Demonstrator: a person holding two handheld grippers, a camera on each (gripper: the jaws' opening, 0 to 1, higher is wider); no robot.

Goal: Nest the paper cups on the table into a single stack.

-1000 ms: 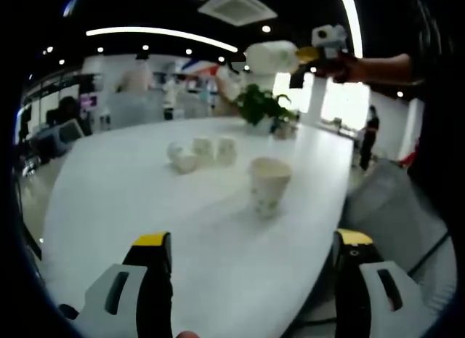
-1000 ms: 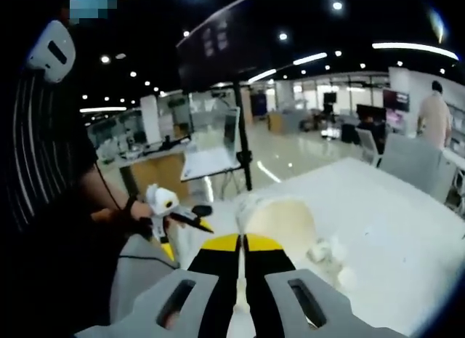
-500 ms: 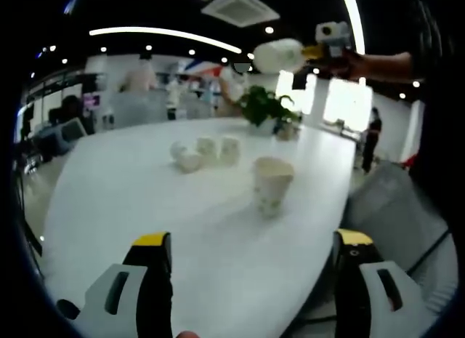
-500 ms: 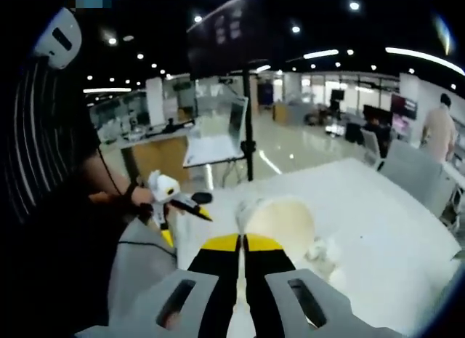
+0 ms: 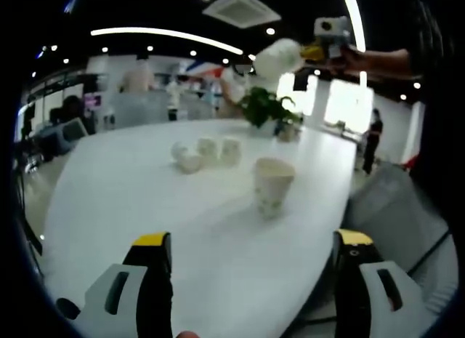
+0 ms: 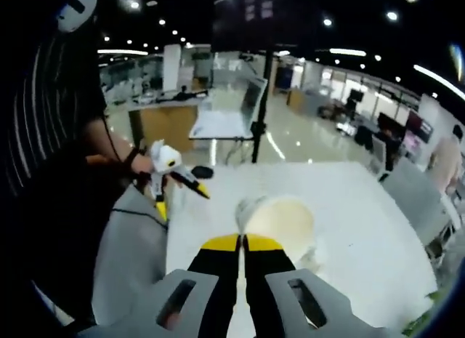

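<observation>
The right hand-held gripper [image 6: 242, 243] is clenched on the rim of a paper cup [image 6: 280, 223], carried high; thin, light paper crushes easily, so the rim grip looks sensible. The left hand-held gripper [image 5: 251, 243] hangs released over the tabletop [image 5: 123, 200]. Beyond stands an upright cup [image 5: 272, 186], then three more cups [image 5: 205, 153].

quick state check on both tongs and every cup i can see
left tongs: open, empty, above the table
right tongs: shut on held cup, raised in the air
standing cup: upright on the table, alone
far cups: a loose cluster, unstacked, at least one on its side
</observation>
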